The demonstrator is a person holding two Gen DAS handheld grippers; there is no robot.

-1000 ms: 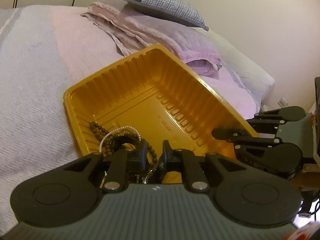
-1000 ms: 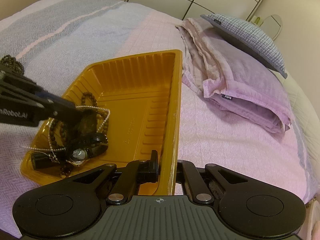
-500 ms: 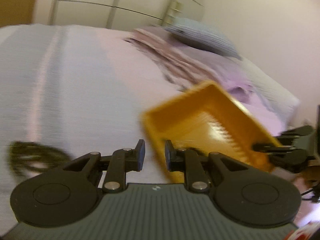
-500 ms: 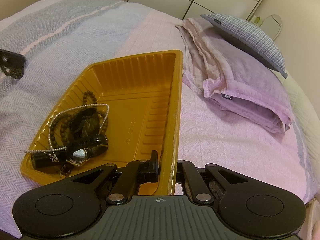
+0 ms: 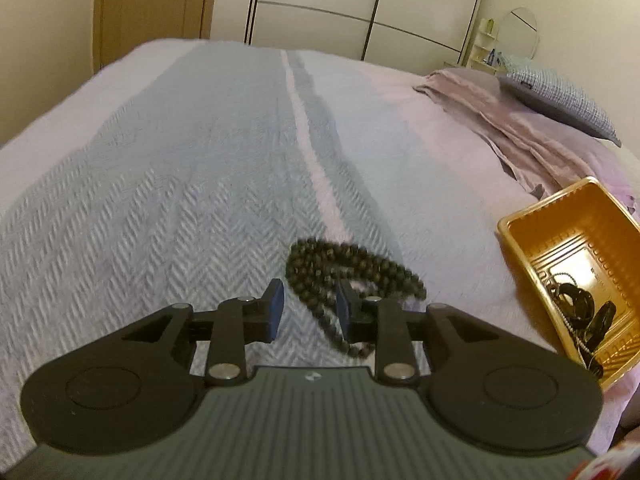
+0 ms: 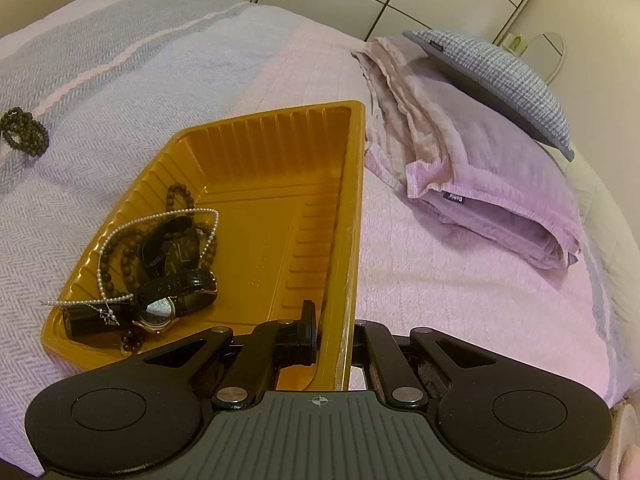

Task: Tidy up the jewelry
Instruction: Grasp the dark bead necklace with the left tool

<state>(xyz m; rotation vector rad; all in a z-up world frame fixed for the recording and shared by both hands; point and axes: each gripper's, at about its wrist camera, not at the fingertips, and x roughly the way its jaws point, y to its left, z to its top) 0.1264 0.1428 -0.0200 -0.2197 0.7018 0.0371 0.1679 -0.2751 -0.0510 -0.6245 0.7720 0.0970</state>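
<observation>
A dark beaded bracelet [image 5: 352,268] lies coiled on the bedspread, and it also shows in the right wrist view [image 6: 24,132]. My left gripper [image 5: 309,305] is open just above it, with one bead strand running between the fingers. The yellow plastic tray [image 6: 264,152] lies on the bed and holds a pearl necklace [image 6: 160,220], brown beads [image 6: 180,194] and two black watches [image 6: 172,252]. My right gripper [image 6: 334,324] is shut on the tray's right rim. The tray also shows at the right in the left wrist view [image 5: 560,236].
A folded lilac blanket [image 6: 472,160] with a checked grey pillow [image 6: 496,76] on it lies right of the tray. The striped grey and pink bedspread [image 5: 180,184] stretches to the far edge. White wardrobe doors [image 5: 360,4] stand behind the bed.
My left gripper has left the tray, swung left across the bed and now hovers open over the dark bracelet. The right gripper and the tray have not moved.
</observation>
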